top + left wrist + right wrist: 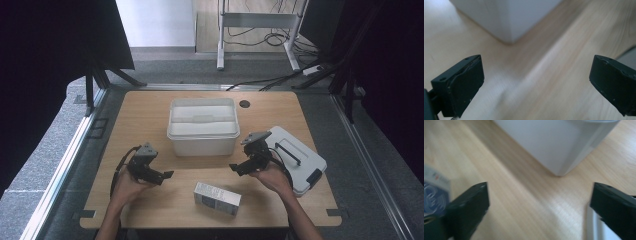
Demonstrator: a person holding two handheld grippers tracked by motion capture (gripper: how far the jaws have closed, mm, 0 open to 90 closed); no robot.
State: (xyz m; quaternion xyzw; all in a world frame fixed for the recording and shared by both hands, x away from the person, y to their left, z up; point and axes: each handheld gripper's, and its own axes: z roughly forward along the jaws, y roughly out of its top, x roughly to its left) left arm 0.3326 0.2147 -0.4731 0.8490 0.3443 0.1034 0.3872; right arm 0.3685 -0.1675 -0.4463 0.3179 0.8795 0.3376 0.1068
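A white plastic bin (202, 125) stands open in the middle of the wooden table (145, 115). Its white lid (300, 160), with black handle and latches, lies flat to the right. A small blue-and-white carton (217, 197) lies near the front edge. My left gripper (164, 177) hovers front-left of the bin, jaws wide apart and empty, pointing at the bin's corner (509, 17). My right gripper (236, 170) is held front-right of the bin, beside the lid, also open and empty. In the right gripper view the bin's corner (554, 142) is ahead and the carton (434, 192) is at the left.
A round cable hole (244, 104) sits in the table behind the bin. Beyond the table are a metal stand (220, 35) and floor cables (270, 40). Bare wood lies between the two grippers and left of the bin.
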